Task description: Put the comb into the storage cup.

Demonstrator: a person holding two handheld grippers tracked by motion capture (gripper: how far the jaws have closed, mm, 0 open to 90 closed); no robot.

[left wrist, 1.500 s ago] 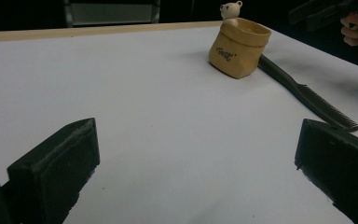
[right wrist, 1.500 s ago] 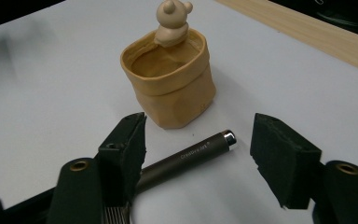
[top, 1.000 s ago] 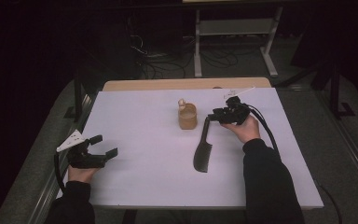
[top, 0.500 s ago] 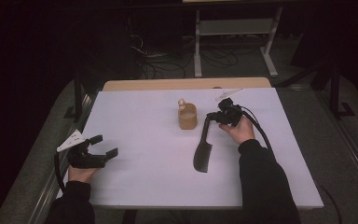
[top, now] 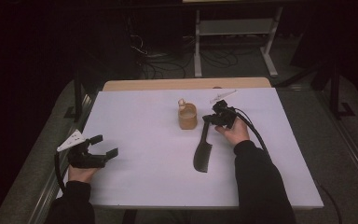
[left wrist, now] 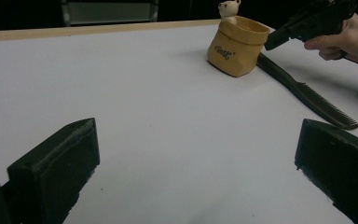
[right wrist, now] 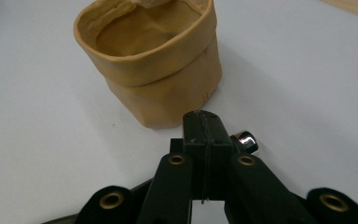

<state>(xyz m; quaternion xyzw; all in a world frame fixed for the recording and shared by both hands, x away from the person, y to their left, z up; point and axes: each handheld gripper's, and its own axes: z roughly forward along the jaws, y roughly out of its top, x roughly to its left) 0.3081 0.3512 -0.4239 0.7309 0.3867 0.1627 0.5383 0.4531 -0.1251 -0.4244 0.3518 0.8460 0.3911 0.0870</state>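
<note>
the right gripper (top: 209, 119) sits at about one o'clock from the middle of the white table top (top: 144, 140), held in the person's right hand (top: 235, 133). its two black jaws have just been closing and are now pressed flat together, as the right gripper view shows, with a small shiny metal end (right wrist: 247, 139) peeking out just beside and below them; whether the jaws pinch anything cannot be told. the long black plastic comb (top: 201, 151) lies flat on the table, its handle end up at twelve o'clock right under the gripper's tips, its toothed end (top: 200, 163) pointing to six o'clock. whether the jaws touch the handle cannot be told.

just at nine o'clock of the right gripper stands the small tan paper-like pouch (top: 187, 116), upright and open, with a little cream bear figure (top: 182, 102) at its far rim. pouch and comb handle are just beside each other.

the left gripper (top: 103, 145) rests at about eight o'clock near the table's edge, in the left hand (top: 81, 172), its jaws spread wide over bare table.
</note>
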